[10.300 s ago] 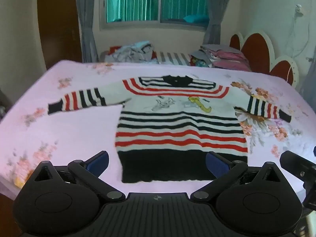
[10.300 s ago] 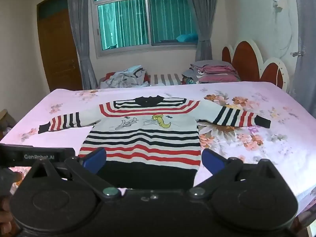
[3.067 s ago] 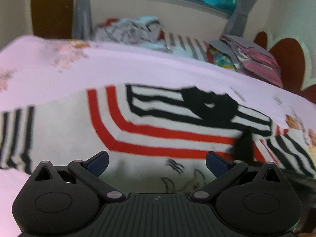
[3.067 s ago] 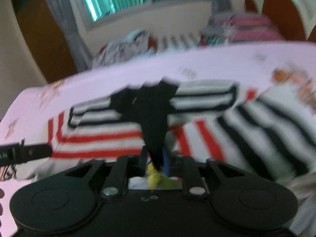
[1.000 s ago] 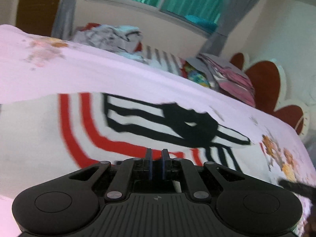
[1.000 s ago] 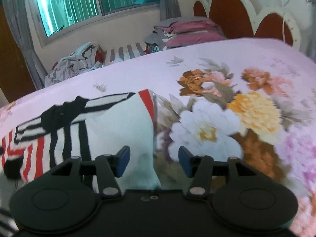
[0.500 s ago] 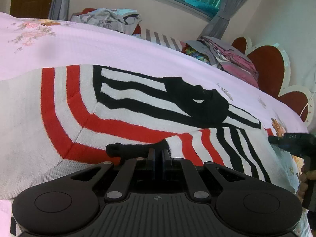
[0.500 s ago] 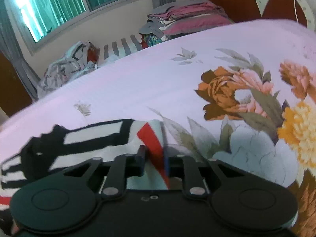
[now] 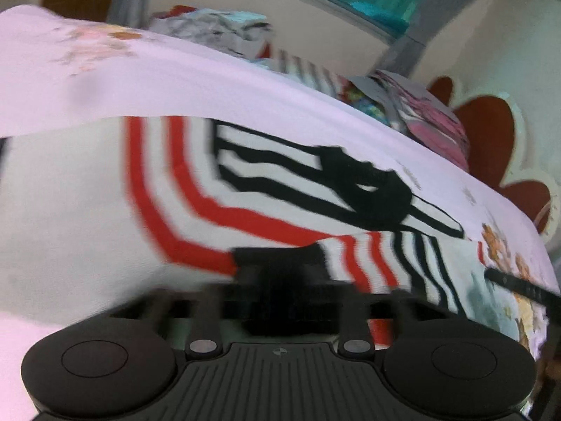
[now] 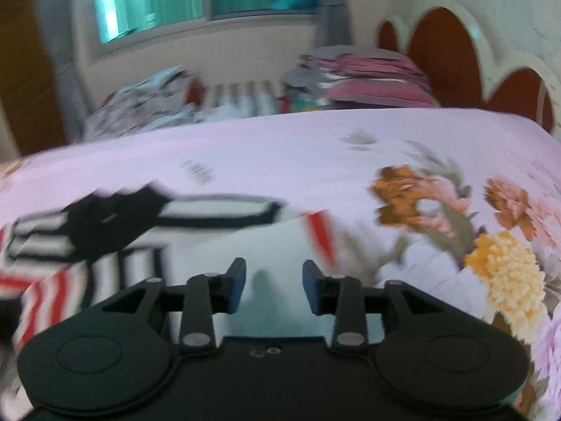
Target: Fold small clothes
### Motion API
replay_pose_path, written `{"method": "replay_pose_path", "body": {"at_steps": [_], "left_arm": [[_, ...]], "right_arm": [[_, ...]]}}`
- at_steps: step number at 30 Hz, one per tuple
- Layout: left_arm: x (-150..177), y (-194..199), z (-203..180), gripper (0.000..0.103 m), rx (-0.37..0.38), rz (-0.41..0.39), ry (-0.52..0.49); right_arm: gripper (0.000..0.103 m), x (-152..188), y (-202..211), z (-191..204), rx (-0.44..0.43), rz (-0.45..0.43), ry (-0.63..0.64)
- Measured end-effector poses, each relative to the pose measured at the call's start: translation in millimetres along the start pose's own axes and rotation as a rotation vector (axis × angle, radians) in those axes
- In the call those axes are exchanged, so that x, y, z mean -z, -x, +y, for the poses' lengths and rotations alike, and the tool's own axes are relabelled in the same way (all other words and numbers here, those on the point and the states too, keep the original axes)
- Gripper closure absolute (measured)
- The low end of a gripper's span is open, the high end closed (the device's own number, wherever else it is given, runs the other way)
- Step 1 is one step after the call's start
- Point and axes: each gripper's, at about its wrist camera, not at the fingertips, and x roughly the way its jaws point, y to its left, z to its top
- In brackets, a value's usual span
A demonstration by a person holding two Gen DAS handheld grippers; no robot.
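Note:
A small striped sweater, white with red and black bands and a black collar, lies on the pink floral bed. Its right sleeve is folded across the chest, black cuff near the middle. My left gripper sits low over that cuff; the view is blurred and its jaws are lost against the black cuff. My right gripper is open and empty just above the folded right shoulder of the sweater. Its tip also shows at the right edge of the left wrist view.
The pink flowered bedsheet spreads to the right. A loose heap of clothes and a stack of folded pink and grey ones lie along the far side. A brown scalloped headboard stands at the right.
My right gripper has let go of the sweater's shoulder edge, opened and drawn back a little. My left gripper has moved, blurring the view, and stays at the black cuff.

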Motion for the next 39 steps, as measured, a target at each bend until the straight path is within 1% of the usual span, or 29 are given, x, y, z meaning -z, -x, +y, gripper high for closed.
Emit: {"method": "replay_pose_path", "body": {"at_steps": [1,2,4,5,8,11,17,21,22,24,28,30,31,32,33,36,39], "left_arm": [[1,9,6,0.016,-0.035,-0.022,0.012],[4,20,13,0.015,-0.056,-0.058,0.012],[6,35,28,0.015,-0.074,-0.073,0.011],[7,41,36,0.015,-0.09,-0.076,0.029],[10,62,71,0.015,-0.136,-0.09,0.113],[16,80,106,0.015,-0.188,-0.112,0.187],[35,114,182,0.015,-0.281,-0.149,0.366],[47,129,236,0.015,-0.311,-0.192,0.514],[49,130,248,0.015,-0.31,-0.21,0.547],[49,130,267,0.015,-0.283,-0.254,0.599],[37,121,292,0.026,-0.261,-0.339,0.666],[33,115,298,0.054,-0.265,-0.351,0.665],[31,112,302,0.061,-0.264,-0.353,0.669],[31,109,306,0.073,-0.264,-0.356,0.687],[29,108,310,0.082,-0.26,-0.358,0.699],[24,106,313,0.092,-0.232,-0.362,0.694],[12,111,298,0.093,-0.185,-0.379,0.632]], "right_arm": [[0.062,5,4,9,-0.017,0.002,0.012],[0.062,7,7,19,-0.034,0.008,0.022],[0.062,13,13,37,-0.076,0.018,0.025],[0.062,15,16,48,-0.097,0.025,0.027],[0.062,18,23,77,-0.15,0.032,0.046],[0.059,18,29,103,-0.192,0.029,0.072],[0.056,17,32,147,-0.244,0.025,0.113],[0.054,17,32,170,-0.27,0.026,0.138],[0.054,17,30,175,-0.278,0.032,0.14],[0.054,19,27,183,-0.287,0.044,0.144],[0.054,21,18,194,-0.263,0.055,0.15],[0.054,22,13,197,-0.246,0.06,0.149],[0.054,22,10,198,-0.24,0.065,0.147],[0.054,23,7,199,-0.237,0.073,0.142],[0.054,23,3,199,-0.234,0.081,0.136],[0.054,26,-5,202,-0.218,0.095,0.127],[0.054,35,-18,208,-0.189,0.129,0.161]]}}
